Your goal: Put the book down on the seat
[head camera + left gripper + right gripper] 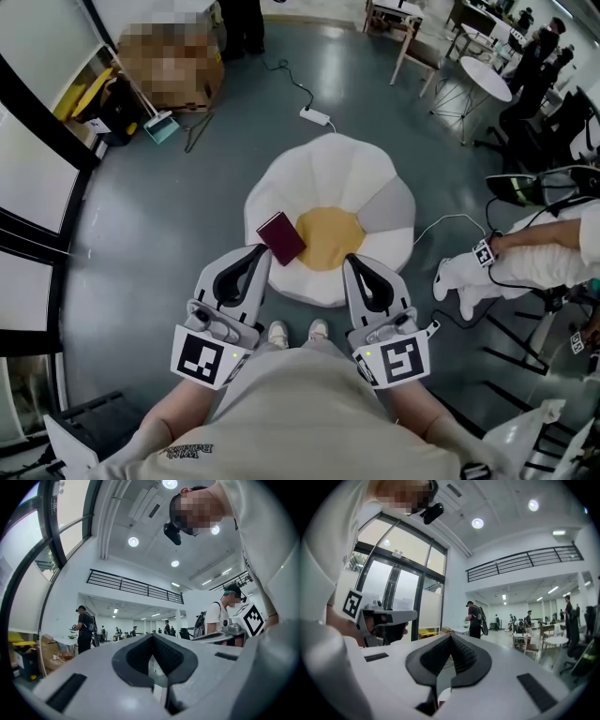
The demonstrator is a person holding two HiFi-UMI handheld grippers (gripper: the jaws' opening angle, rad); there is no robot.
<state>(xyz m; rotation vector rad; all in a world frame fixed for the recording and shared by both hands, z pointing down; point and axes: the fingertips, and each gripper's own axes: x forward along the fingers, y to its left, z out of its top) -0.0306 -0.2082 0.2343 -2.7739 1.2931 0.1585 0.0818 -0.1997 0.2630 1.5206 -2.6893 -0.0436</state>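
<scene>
A dark red book lies flat on the left part of a white flower-shaped seat with a yellow centre. My left gripper hangs just in front of the book's near corner, apart from it, jaws shut with nothing in them. My right gripper is over the seat's near right edge, also shut and empty. In the left gripper view the left gripper points level into the room, its jaws meeting at the tip. The right gripper looks the same in the right gripper view.
My feet stand right at the seat's near edge. A white power strip and cable lie on the floor behind the seat. A cardboard box sits at the back left. Another person's legs and white shoes are at the right.
</scene>
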